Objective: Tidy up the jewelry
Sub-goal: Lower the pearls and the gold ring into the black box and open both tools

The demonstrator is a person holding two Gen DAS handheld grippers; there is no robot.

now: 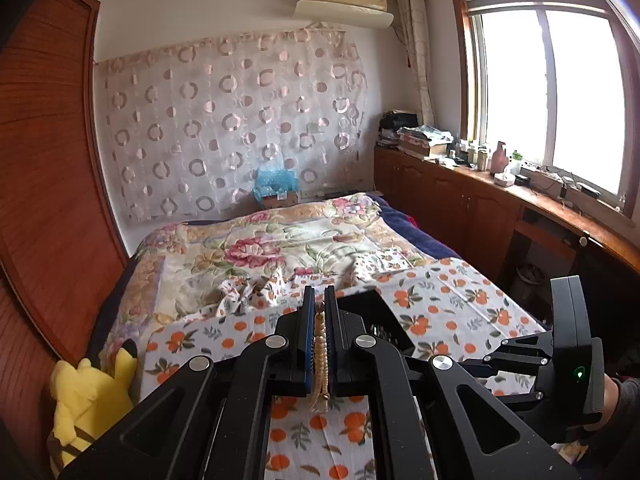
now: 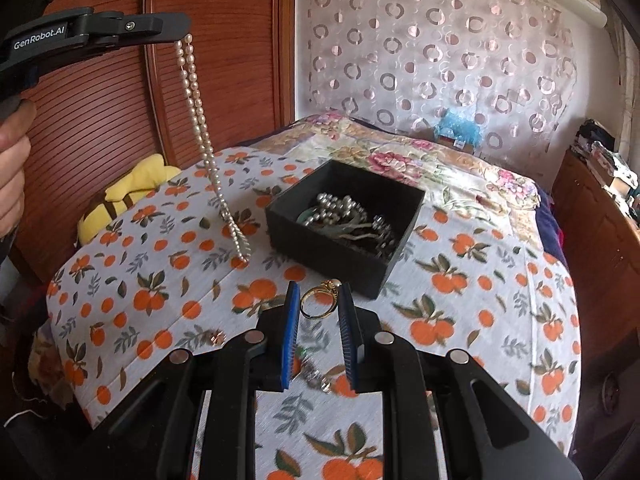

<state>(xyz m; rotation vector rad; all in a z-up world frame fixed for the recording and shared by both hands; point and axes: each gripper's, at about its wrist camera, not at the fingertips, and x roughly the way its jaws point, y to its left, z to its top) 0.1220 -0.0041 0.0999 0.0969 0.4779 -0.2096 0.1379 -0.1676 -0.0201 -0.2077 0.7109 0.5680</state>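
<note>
Both grippers loaded above the bed: pearls on L, ring on R.

L gripper [image 2: 188,38] jaws fully closed on a pearl necklace [image 2: 208,152], which hangs down w/ its low end at the orange-print cloth [image 2: 120,280], just beside a black box [image 2: 316,256] w/ more jewelry in it. R gripper [image 2: 320,306] jaws part-open, pinching a gold ring [image 2: 318,302] upright, near the box's front corner. Small gold piece [image 2: 218,337] lies on cloth by R gripper. Yellow plush toy [image 1: 90,396] at bed edge.
</note>
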